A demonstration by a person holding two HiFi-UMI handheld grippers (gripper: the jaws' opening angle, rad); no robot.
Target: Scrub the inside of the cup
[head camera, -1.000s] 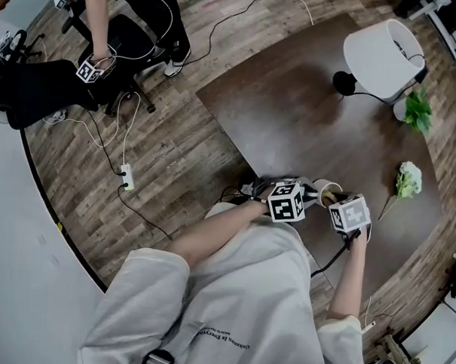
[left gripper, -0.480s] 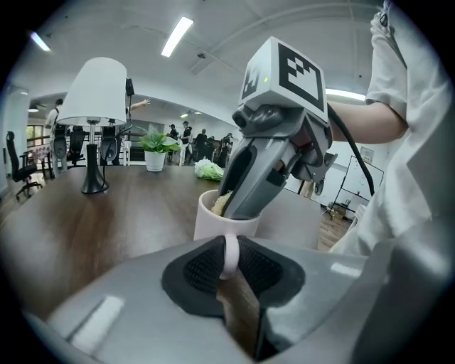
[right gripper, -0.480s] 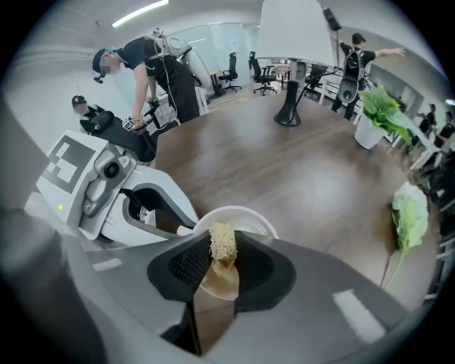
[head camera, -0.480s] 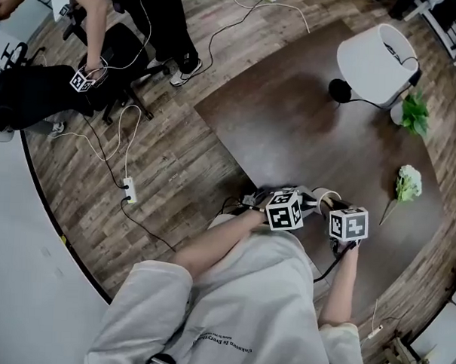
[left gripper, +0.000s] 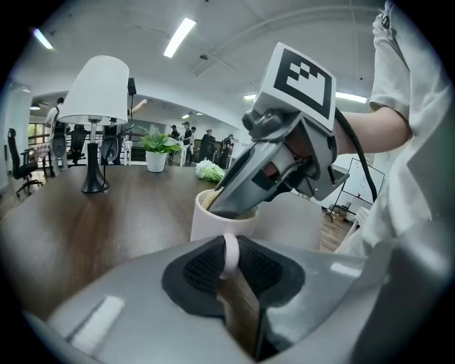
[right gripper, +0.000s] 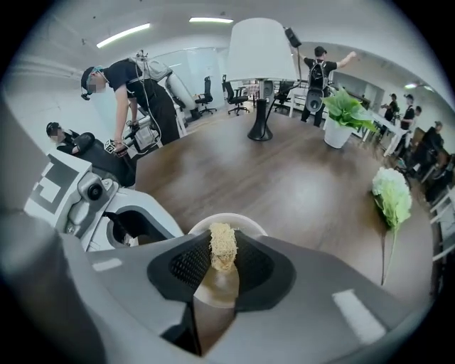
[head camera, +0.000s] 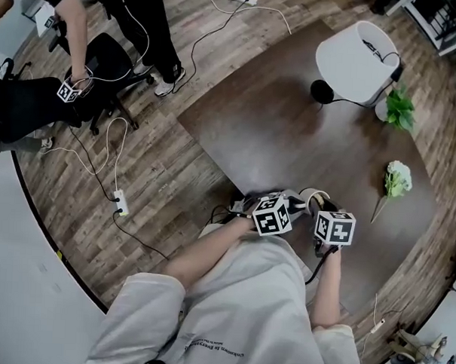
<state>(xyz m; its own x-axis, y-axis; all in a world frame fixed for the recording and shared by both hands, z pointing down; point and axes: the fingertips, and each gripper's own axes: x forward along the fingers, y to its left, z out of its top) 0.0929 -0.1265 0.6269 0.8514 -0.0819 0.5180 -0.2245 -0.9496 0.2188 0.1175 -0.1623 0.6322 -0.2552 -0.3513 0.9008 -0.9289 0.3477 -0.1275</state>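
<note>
White cup (left gripper: 212, 226) is at the near edge of the dark wooden table (head camera: 291, 120); we cannot tell whether it rests there or is lifted. We find the left gripper (left gripper: 231, 274) closed tight on the cup's handle (left gripper: 229, 249). The right gripper (right gripper: 222, 274) is clamped on a tan fibrous scrubber (right gripper: 222, 245), its tips lowered into the cup's mouth. We note a lamp (head camera: 356, 55) at the far side.
</note>
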